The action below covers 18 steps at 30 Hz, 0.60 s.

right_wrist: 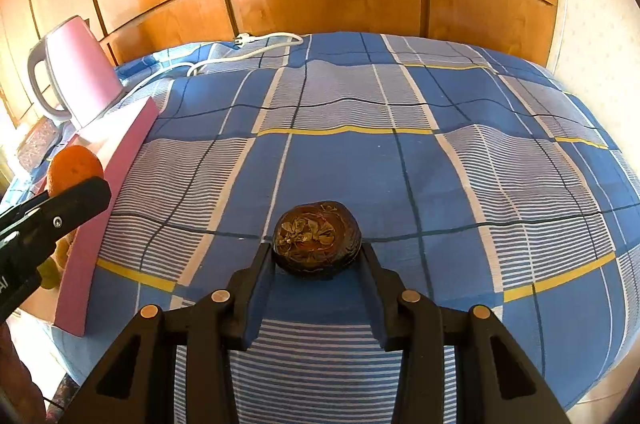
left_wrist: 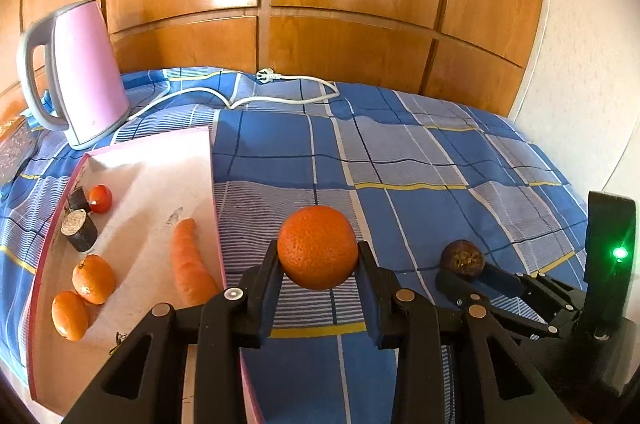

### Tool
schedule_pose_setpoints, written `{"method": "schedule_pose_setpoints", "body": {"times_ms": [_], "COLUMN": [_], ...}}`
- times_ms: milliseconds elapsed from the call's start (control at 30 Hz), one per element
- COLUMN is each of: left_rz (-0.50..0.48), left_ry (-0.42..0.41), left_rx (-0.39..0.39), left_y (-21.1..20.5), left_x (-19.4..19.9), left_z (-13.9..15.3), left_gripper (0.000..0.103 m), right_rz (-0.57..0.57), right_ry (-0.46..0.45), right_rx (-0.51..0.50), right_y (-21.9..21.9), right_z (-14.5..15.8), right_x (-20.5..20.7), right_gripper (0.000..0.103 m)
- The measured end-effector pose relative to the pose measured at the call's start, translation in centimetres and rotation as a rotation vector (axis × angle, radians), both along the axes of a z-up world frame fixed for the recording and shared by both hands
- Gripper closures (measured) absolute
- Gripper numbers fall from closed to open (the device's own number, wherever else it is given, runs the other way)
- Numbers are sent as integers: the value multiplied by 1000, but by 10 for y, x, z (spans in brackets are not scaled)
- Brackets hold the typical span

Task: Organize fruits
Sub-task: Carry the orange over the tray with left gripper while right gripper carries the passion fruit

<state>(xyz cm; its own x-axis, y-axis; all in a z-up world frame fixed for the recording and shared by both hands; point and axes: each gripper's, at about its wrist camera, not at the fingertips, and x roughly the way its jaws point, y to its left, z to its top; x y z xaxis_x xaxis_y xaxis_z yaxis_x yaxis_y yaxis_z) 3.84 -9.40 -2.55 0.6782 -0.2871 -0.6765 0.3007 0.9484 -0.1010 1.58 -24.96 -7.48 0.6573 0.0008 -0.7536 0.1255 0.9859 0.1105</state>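
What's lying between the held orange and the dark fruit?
Only bare checked bedsheet separates the orange from the dark fruit, seen in the left wrist view.

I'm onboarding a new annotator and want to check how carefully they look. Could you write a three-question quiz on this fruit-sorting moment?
1. True or false: the left gripper is clamped on an orange.
2. Which lies in the pink tray? A) a banana B) a carrot C) a lemon
3. What sits between the fingers of the right gripper?

Key: 1 true. 2 B. 3 a dark wrinkled fruit, resting on the checked cloth; whether the pads actually press it is unclear.
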Motion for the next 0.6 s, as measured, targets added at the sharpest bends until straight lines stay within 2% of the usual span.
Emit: {"method": "schedule_pose_setpoints", "body": {"times_ms": [267,600], "left_rz": [63,141], "left_ry": [5,-14], "left_rx": [-13,-21], "left_y": [23,59], "left_x": [7,10], "left_z": [6,17], "left_gripper": [68,68], "right_rz": [46,62], "right_ry": [17,29], "right_rx": [2,-92], "right_y": [12,20], "right_z": [-3,-8], "right_x": [5,18], "right_gripper": [61,60]}}
